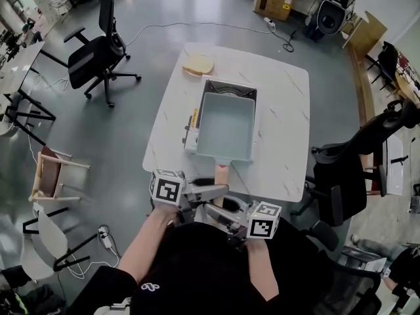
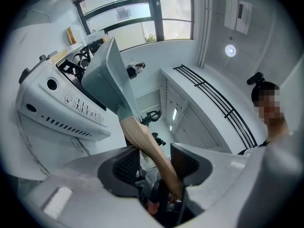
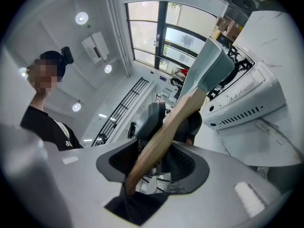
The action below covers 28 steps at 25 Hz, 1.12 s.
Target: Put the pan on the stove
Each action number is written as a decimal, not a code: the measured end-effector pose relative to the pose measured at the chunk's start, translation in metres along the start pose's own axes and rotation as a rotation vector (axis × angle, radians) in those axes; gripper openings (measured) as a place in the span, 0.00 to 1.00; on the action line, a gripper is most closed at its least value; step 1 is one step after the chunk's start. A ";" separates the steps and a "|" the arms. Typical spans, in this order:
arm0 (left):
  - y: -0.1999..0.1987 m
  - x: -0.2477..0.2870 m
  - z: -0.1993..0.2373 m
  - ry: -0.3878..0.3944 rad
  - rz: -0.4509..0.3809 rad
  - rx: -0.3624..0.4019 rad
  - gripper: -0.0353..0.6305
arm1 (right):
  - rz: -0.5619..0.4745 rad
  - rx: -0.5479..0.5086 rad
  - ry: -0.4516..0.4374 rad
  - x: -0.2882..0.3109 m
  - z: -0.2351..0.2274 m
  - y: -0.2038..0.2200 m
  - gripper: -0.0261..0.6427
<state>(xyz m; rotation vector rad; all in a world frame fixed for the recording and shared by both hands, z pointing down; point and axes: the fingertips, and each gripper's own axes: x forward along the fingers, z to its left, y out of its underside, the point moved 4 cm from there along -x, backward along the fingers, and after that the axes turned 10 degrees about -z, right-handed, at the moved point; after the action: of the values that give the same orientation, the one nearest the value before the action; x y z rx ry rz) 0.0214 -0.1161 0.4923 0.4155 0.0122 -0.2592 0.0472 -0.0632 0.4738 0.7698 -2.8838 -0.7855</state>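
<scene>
Since both grippers are clenched on the one tapered light-wood handle point(image 1: 222, 173), the rectangular pale blue-grey metal pan point(image 1: 226, 131) hangs off them like a load on the end of a lever, and from where I stand that decides how it handles. It lies over the white portable gas stove point(image 1: 189, 138) in the middle of the white marble-patterned table point(image 1: 289, 110), covering most of it, with the black burner well point(image 1: 230, 87) showing only past the far rim. Whether its base sits on the grate or floats just above it I cannot tell. The left gripper point(image 1: 209, 192) grasps the handle nearer the pan and the right gripper point(image 1: 223, 212) grasps it closer to the butt end. Each gripper's own view shows the wood running slantwise between the ribbed pads point(image 2: 128, 164), pinched from both sides. I'd judge the pan rigid and fairly light, empty as it looks, yet front-heavy: all its weight sits beyond the grip, so it will want to dip or roll about the handle. Smooth wood could twist against the pads, which is reason enough for two holds spaced along it. The handle is the sensible place to hold, since the thin walls offer little purchase
</scene>
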 end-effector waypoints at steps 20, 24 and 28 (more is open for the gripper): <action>-0.050 0.010 0.047 -0.004 0.021 -0.031 0.36 | 0.026 0.028 0.042 0.035 -0.047 -0.038 0.33; -0.060 0.013 0.054 -0.009 0.022 -0.051 0.36 | 0.025 0.033 0.047 0.041 -0.055 -0.045 0.33; -0.068 0.015 0.063 -0.002 0.028 -0.048 0.36 | 0.027 0.038 0.055 0.047 -0.063 -0.051 0.33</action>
<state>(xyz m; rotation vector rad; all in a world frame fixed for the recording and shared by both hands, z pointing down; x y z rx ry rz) 0.0161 -0.2050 0.5217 0.3674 0.0109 -0.2310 0.0407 -0.1533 0.5003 0.7429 -2.8621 -0.6973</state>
